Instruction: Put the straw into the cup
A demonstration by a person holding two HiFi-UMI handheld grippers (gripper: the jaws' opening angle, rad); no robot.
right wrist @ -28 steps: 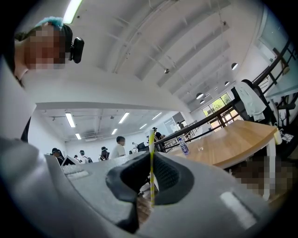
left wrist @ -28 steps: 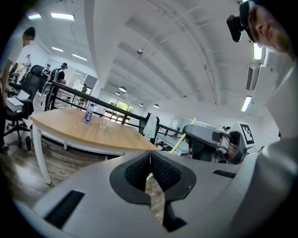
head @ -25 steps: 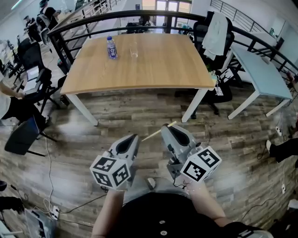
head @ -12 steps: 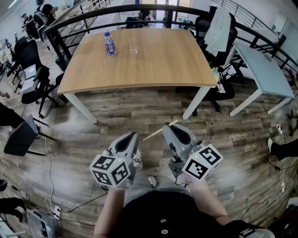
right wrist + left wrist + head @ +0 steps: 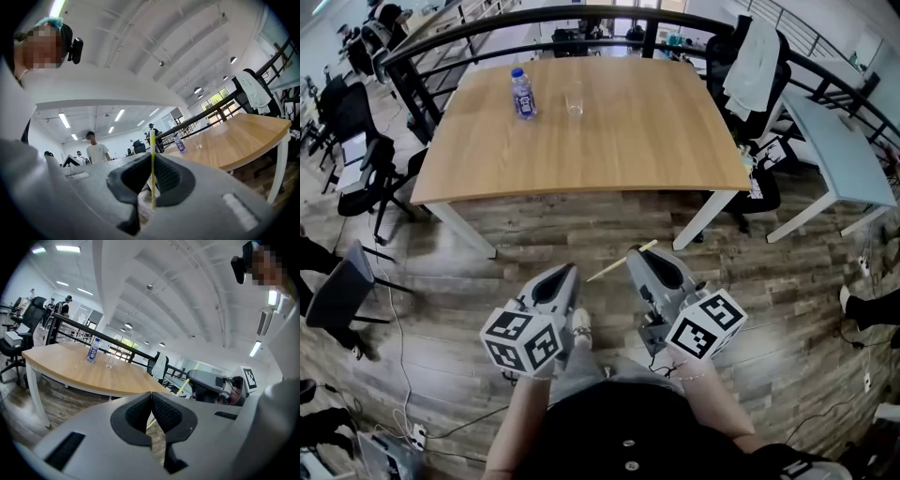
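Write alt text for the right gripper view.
The right gripper is shut on a thin yellow-and-white striped straw, which stands upright between its grey jaws. Beyond it, a light wooden table carries a blue-labelled plastic water bottle and a small clear cup, with people standing in a bright office behind.

The left gripper point(image 5: 565, 275) and right gripper point(image 5: 637, 260) were smooth grey moulded shells with black ribbed pads point(image 5: 167, 415), each carrying a white cube point(image 5: 523, 340) printed with black square markers. The person wore a black top point(image 5: 628, 422) with two small pale buttons point(image 5: 625, 444); thin dark cables point(image 5: 653, 364) trailed beneath the right gripper.
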